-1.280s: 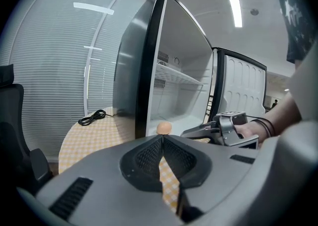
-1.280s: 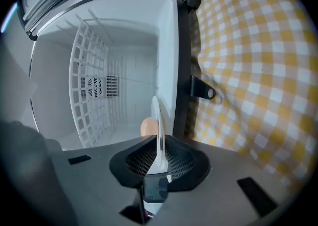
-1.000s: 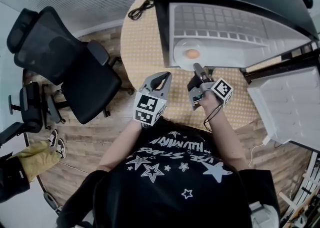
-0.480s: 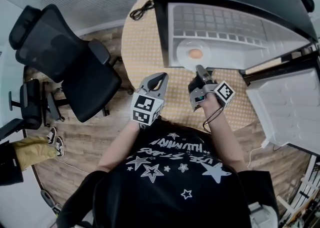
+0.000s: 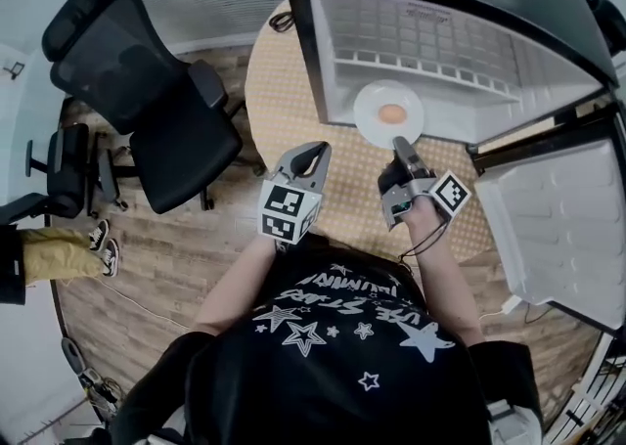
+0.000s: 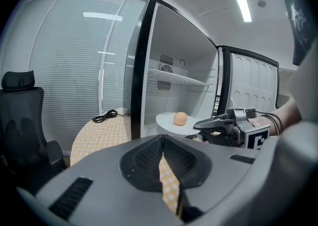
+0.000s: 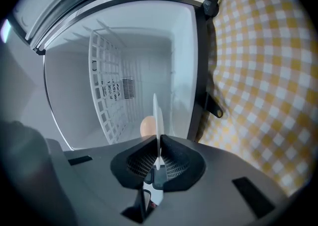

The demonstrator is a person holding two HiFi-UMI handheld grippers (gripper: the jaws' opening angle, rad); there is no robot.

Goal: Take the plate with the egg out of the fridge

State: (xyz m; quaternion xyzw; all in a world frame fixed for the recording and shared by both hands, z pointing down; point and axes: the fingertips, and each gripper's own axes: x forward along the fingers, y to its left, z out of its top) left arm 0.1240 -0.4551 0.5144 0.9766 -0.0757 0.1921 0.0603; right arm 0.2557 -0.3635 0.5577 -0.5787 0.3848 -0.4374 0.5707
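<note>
A white plate (image 5: 375, 123) with a brown egg (image 5: 391, 113) on it sticks out over the front lip of the open fridge (image 5: 440, 42). My right gripper (image 5: 398, 147) is shut on the plate's near rim. In the right gripper view the plate (image 7: 156, 113) stands edge-on between the jaws of the right gripper (image 7: 157, 143), with the egg (image 7: 146, 126) just behind. My left gripper (image 5: 315, 150) hovers over the table to the left of the plate, shut and holding nothing. The left gripper view shows the left gripper (image 6: 162, 140), the plate (image 6: 166, 119), the egg (image 6: 180, 117) and the right gripper (image 6: 199, 125).
The fridge stands on a round table with a yellow checked cloth (image 5: 279, 91). Its white door (image 5: 558, 228) hangs open at the right. A black cable (image 5: 282, 21) lies on the table's far side. A black office chair (image 5: 147, 111) stands left, and a person's legs (image 5: 68, 257) show at far left.
The right gripper's jaws have closed on the plate's rim. The plate with the egg has come out toward me past the fridge's front edge. The left gripper has barely shifted.
</note>
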